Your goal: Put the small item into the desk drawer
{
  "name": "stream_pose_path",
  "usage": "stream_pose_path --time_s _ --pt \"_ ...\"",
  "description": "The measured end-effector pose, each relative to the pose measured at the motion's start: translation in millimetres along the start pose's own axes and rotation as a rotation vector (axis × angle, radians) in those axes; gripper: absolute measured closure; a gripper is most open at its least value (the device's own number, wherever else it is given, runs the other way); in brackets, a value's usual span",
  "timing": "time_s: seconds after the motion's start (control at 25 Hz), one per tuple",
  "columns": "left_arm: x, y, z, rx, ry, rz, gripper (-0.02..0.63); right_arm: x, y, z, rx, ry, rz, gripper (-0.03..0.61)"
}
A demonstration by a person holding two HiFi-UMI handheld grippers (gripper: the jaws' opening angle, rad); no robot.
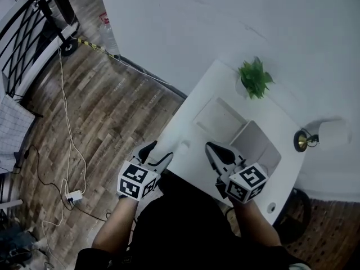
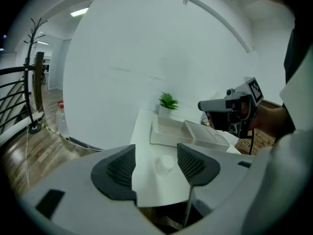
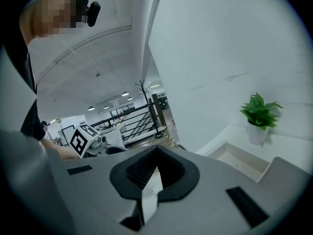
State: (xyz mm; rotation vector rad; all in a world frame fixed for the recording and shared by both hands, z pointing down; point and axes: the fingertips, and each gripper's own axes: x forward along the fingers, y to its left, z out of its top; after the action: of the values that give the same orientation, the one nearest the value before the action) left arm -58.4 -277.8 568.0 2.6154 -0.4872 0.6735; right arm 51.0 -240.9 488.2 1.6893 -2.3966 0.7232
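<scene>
A small white item (image 1: 184,145) lies near the front edge of the white desk (image 1: 197,94). In the left gripper view it (image 2: 165,163) sits on the desk (image 2: 146,131) between the jaws of my left gripper (image 2: 155,154), which stand apart without touching it. From the head view, the left gripper (image 1: 157,153) is at the desk's front left edge. My right gripper (image 1: 212,147) hovers over the desk just right of the item; its jaws (image 3: 156,153) meet at the tips with nothing in them. Behind lie a shallow white tray (image 1: 218,117) and a white open box (image 1: 256,142).
A potted green plant (image 1: 255,79) stands at the back of the desk against the white wall. A lamp (image 1: 306,139) sits at the desk's right end. Cables (image 1: 67,128) and a bottle (image 1: 108,34) are on the wooden floor to the left.
</scene>
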Motion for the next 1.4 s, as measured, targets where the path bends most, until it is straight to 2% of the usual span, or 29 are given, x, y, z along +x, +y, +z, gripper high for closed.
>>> stream_pose_path --time_s 0.16,0.4,0.64,0.92,1.4 --pt "25.9 -6.7 -15.8 0.003 0.052 -0.038 0.340 -1.8 -17.5 -9.0 0.028 0.007 -0.021 0.575" --pt "55.0 -16.6 -35.4 0.056 0.129 -0.092 0.318 -2.4 -30.0 -25.2 0.048 0.037 -0.037 0.575" --pt "81.0 -25.7 -51.8 0.166 0.180 -0.105 0.316 -3.2 -35.4 -32.9 0.049 0.052 -0.045 0.575" --pt "105.0 -31.8 -77.4 0.193 0.233 -0.145 0.316 -15.1 -36.9 -36.8 0.050 0.062 -0.074 0.575" --pt "118.0 -28.7 -91.1 0.263 0.292 -0.153 0.332 -30.7 -33.8 -43.4 0.061 0.060 -0.118 0.575"
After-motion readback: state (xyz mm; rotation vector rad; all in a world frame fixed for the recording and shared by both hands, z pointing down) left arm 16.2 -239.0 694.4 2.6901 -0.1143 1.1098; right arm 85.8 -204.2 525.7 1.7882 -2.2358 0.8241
